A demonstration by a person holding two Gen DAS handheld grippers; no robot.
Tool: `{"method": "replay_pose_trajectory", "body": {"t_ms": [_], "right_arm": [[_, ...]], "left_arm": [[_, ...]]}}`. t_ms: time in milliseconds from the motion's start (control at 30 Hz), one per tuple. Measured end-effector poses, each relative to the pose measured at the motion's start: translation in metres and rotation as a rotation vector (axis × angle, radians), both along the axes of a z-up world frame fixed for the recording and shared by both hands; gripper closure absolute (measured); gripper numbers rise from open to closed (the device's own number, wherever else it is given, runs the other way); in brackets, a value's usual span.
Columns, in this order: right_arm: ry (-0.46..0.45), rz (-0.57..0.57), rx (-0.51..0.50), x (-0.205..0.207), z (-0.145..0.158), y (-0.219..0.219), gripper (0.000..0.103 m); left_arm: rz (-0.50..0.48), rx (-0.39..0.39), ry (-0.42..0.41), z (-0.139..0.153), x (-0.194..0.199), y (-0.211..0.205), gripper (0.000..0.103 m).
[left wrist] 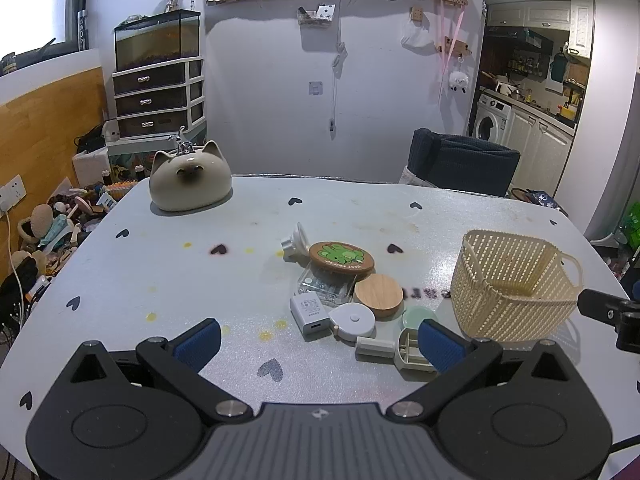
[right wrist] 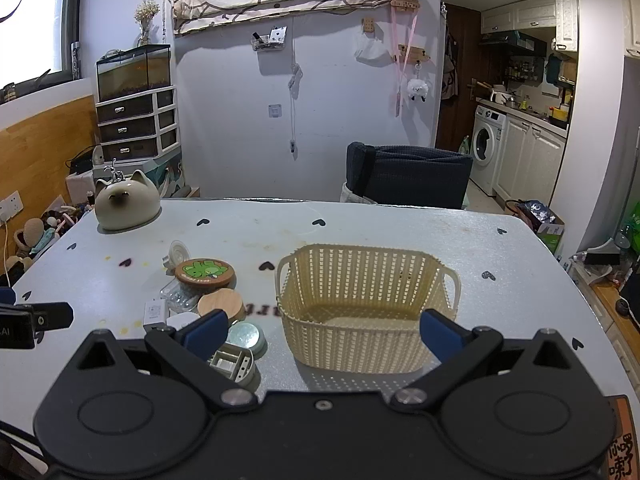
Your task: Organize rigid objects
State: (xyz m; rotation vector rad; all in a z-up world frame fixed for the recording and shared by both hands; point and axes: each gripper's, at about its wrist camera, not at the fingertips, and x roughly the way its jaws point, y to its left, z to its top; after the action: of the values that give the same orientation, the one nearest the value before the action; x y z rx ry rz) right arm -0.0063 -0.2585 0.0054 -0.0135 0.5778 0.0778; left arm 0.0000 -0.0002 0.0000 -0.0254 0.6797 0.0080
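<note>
A cream plastic basket stands empty on the white table. Left of it lies a cluster of small objects: a green-print wooden coaster, a round wooden lid, a clear plastic box, a white charger, a white tape measure, a pale green disc, a beige plug-like part and a small funnel. My left gripper is open, low before the cluster. My right gripper is open before the basket.
A ceramic cat-shaped pot stands at the table's far left. A dark chair is behind the far edge. Clutter lies on the floor at left.
</note>
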Motion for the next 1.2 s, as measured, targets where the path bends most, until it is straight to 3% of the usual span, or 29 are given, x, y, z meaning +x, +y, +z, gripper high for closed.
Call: {"method": "replay_pose_trajectory", "body": {"t_ms": [1200], "right_arm": [[0.004, 0.002, -0.005, 0.0051, -0.0027, 0.0007, 0.000]], "left_arm": [[0.000, -0.004, 0.005, 0.0000, 0.0005, 0.0005, 0.000]]}}
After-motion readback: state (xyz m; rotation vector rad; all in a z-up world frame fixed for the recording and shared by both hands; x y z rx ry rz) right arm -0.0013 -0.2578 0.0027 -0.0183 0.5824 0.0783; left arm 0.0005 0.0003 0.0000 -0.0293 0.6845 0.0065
